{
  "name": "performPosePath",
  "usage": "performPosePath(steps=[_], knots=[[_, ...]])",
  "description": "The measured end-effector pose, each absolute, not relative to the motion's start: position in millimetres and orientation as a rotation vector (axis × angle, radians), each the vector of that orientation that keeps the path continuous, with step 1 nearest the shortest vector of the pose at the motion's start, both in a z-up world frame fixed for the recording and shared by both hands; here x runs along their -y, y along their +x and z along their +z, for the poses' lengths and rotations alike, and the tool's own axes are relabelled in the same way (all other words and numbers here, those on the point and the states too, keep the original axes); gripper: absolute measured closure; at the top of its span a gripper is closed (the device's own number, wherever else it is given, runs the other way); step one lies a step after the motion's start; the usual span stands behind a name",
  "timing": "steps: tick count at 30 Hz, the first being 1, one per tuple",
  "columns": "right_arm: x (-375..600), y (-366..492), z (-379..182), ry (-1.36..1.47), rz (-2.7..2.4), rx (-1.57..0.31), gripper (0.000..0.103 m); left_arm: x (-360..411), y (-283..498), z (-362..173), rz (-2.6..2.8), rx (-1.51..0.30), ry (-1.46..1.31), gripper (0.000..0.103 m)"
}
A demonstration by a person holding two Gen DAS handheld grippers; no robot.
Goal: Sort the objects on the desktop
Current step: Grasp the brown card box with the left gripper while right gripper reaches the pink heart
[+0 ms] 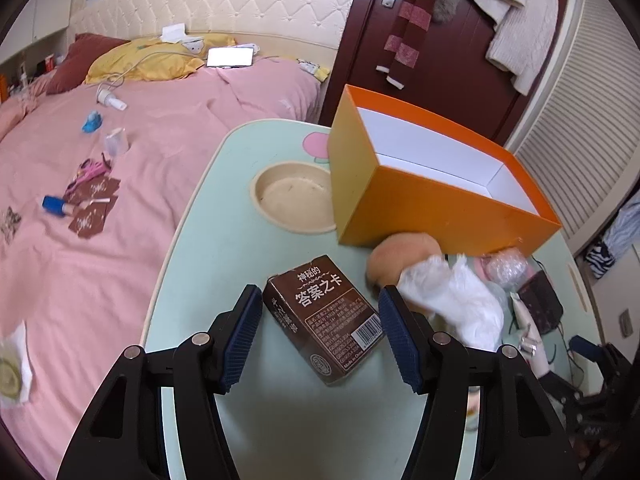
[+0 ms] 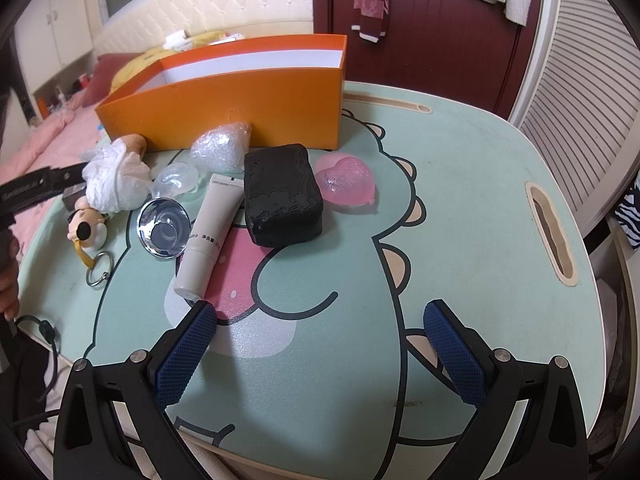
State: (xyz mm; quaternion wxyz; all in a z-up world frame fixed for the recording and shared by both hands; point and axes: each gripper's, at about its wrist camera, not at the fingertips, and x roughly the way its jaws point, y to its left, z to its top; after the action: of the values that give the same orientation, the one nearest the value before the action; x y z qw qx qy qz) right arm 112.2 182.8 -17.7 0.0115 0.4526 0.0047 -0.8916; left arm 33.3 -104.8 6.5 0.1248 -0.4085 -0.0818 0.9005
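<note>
Desktop objects are seen scattered over a mint-green surface [image 2: 460, 184] printed with a cartoon dinosaur. The left gripper [image 1: 320, 334] is spread wide, its blue ribbed pads on either side of a brown card box [image 1: 324, 316] without touching it. This box is printed with white Chinese characters and a barcode, and is laid flat at a slant. Just beyond it, a tan plush toy [image 1: 404, 252] and crumpled white tissue [image 1: 456, 300] are found against the foot of an open orange box [image 1: 436, 208] with a white interior. A round recess [image 1: 292, 200] is set into the surface beside that box.

The right gripper [image 2: 320, 354] is likewise held open, with nothing between its pads. Ahead of it lie a white tube [image 2: 210, 232], a shiny metal cup [image 2: 164, 228] on its side, and a keyring figure [image 2: 86, 232]. Farther out, a black textured block [image 2: 282, 194] is placed between the tube and a pink translucent heart [image 2: 346, 182]. A wad of clear wrap [image 2: 222, 146] is rested against the orange box's wall.
</note>
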Motion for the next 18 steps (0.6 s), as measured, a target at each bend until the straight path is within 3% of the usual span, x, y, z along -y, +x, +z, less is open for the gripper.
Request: performPosePath(steps=[5,12,14,15,16,18], knots=[[-184,113,-18,1.377,-2.774,-0.028,0.000,109,45,6,2.628,0.239,-1.179,0.041],[-199,115,-14,1.297,-2.774,0.009,0.000,84,46,2,2.689,-0.011,-1.173,0.033],[-211,116,-4,1.230,-2.780,0.125,0.000,80,47,2,2.696,-0.059,-1.161,0.042],[-217,116,2,1.183,-2.779,0.190,0.000,79,48,3,2.697,-0.074,-1.152,0.065],[-222,114,6,1.153,-2.776,0.230,0.000,79,48,3,2.695,-0.078,-1.144,0.081],[-226,103,5,1.160,-2.771,0.228,0.000,81,46,3,2.682,-0.053,-1.135,0.082]])
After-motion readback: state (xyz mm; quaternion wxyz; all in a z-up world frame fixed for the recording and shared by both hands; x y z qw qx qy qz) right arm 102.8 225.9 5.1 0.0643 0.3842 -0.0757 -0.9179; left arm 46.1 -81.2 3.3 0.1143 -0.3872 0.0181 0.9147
